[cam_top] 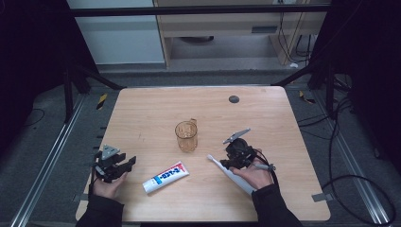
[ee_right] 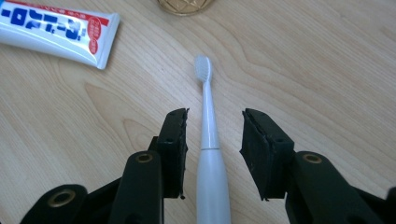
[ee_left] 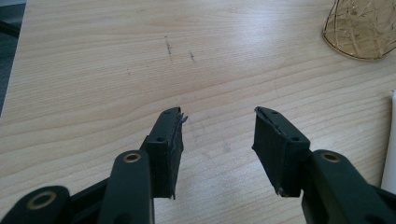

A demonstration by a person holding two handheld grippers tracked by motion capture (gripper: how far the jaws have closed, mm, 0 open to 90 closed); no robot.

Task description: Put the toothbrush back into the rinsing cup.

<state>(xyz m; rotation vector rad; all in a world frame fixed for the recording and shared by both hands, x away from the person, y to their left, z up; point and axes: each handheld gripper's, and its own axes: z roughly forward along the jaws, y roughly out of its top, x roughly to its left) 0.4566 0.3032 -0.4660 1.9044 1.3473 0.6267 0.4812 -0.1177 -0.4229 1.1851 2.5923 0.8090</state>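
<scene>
A white toothbrush [ee_right: 208, 140] lies flat on the wooden table [cam_top: 265, 113], bristles pointing away from me. My right gripper [ee_right: 215, 116] hangs open just above it, one jaw on each side of the neck, neither touching. From above, the right gripper [cam_top: 226, 163] covers the middle of the toothbrush [cam_top: 215, 161]. A white, red and blue toothpaste tube [cam_top: 165, 177] lies left of it. An amber glass cup [cam_top: 186, 136] stands at mid-table. My left gripper [cam_top: 126, 165] is open over bare wood near the left edge, with nothing between the jaws of the left gripper [ee_left: 218, 119].
A small dark round disc [cam_top: 233, 99] sits near the table's far edge. The cup's base [ee_left: 362, 28] shows at the top right of the left gripper view. Black frame bars and cables surround the table on the floor.
</scene>
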